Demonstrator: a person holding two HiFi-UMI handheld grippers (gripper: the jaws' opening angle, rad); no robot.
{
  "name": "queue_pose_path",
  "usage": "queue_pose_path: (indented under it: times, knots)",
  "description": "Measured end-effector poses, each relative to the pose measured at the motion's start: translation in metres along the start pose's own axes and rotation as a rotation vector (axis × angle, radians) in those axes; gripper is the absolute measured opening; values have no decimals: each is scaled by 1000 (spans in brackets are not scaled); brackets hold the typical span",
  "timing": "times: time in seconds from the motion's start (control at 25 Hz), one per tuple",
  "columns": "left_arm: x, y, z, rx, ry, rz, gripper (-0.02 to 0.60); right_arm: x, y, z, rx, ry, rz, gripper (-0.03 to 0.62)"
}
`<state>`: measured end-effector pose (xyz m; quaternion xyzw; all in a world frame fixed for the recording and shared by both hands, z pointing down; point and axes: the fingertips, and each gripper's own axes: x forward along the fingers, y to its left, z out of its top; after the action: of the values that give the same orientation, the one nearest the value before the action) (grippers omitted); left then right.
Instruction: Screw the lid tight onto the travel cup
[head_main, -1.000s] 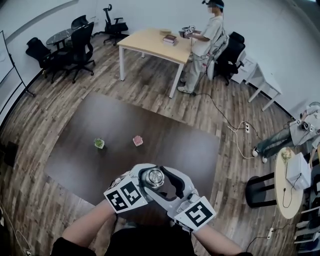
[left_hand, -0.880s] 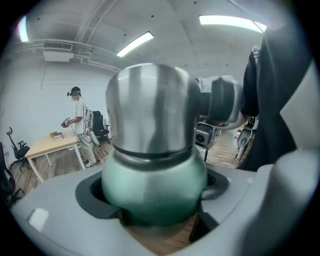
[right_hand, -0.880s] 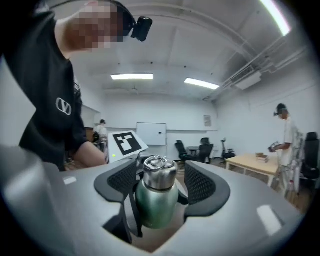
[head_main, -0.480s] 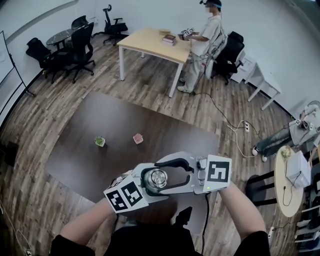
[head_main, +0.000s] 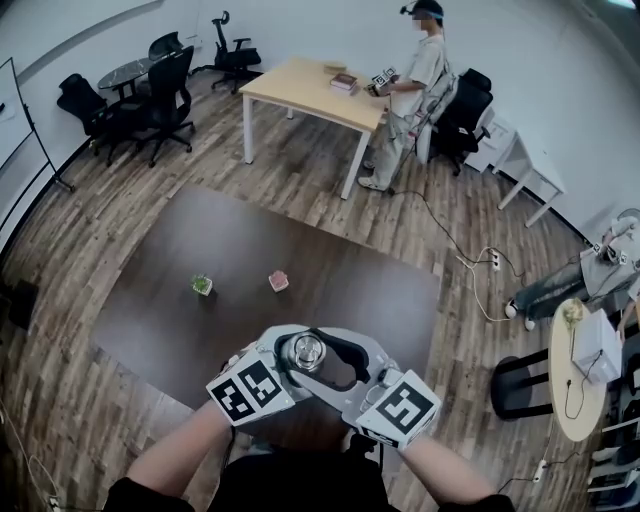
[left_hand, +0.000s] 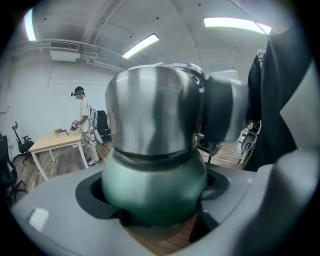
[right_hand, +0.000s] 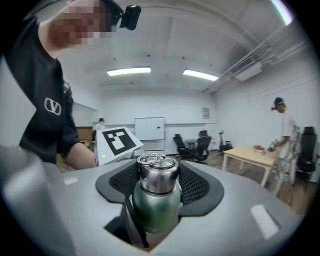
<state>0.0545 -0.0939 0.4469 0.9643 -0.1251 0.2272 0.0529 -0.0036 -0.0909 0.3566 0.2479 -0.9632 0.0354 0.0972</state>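
The travel cup has a green body (left_hand: 155, 190) and a steel lid (head_main: 308, 352) with a ring handle on top. I hold it upright in the air over the near edge of the dark table (head_main: 180, 300). My left gripper (head_main: 290, 362) is shut on the green body, which fills the space between its jaws. My right gripper (head_main: 325, 352) comes in from the lower right. Its black ribbed pads (right_hand: 195, 182) sit on both sides of the lid (right_hand: 157, 172). Those jaws have just been closing, with the lid between them.
On the table stand a small green pot (head_main: 201, 286) and a small pink one (head_main: 278, 282). Behind it a person (head_main: 410, 80) stands at a wooden table (head_main: 300, 85). Office chairs (head_main: 165, 85) are at the back left, and a seated person (head_main: 590, 270) is at the right.
Half a second ago the right gripper was swung out level to the right of the lid. Now it is back at the lower right, as one second ago. The left gripper and cup stayed put.
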Motion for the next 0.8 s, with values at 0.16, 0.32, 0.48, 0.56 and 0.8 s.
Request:
queue_pose_path:
  times: [0.16,0.32,0.48,0.56,0.8]
  knots:
    - [6,-2,-4,-12,5,-3,403,-3,-6,-6,19,-23,-307,262]
    - [11,-4,-1,-8,10,-11,403,-8,-10,-9,42,-31,-350,255]
    - [7,-5,1,-10,2,-23,403,-10,0,-5,60,-51,-125,258]
    - [4,-5,3,3,5,-22,403,-19,4,-3,25,-67,79,264]
    - [-1,-29,9,53,15,-65,403,-32,18,2,-83,18,461,264]
